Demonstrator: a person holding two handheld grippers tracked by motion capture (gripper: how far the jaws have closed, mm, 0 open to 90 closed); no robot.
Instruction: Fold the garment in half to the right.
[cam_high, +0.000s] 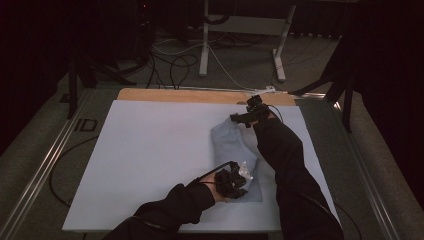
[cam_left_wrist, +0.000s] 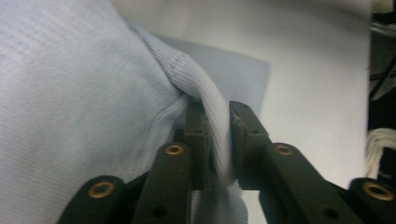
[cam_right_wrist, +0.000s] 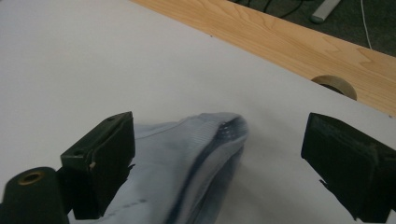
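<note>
A pale blue garment (cam_high: 235, 147) lies folded on the white sheet (cam_high: 150, 150) at the right of the middle. My left gripper (cam_high: 239, 181) is at the garment's near end, shut on its ribbed hem (cam_left_wrist: 212, 116); the band runs up between the two black jaws, and the cloth (cam_left_wrist: 74, 93) bulges to their left. My right gripper (cam_high: 245, 119) is at the garment's far end with its jaws wide open. A bunched corner of the garment (cam_right_wrist: 205, 149) lies between them, close to the left jaw, touching neither pad clearly.
A wooden table edge (cam_high: 200, 95) runs along the far side of the white sheet, with a round hole (cam_right_wrist: 334, 86) in it. Cables (cam_high: 175, 65) and a desk frame (cam_high: 240, 30) stand on the floor beyond. Black sleeves (cam_high: 290, 170) cross the sheet's near right part.
</note>
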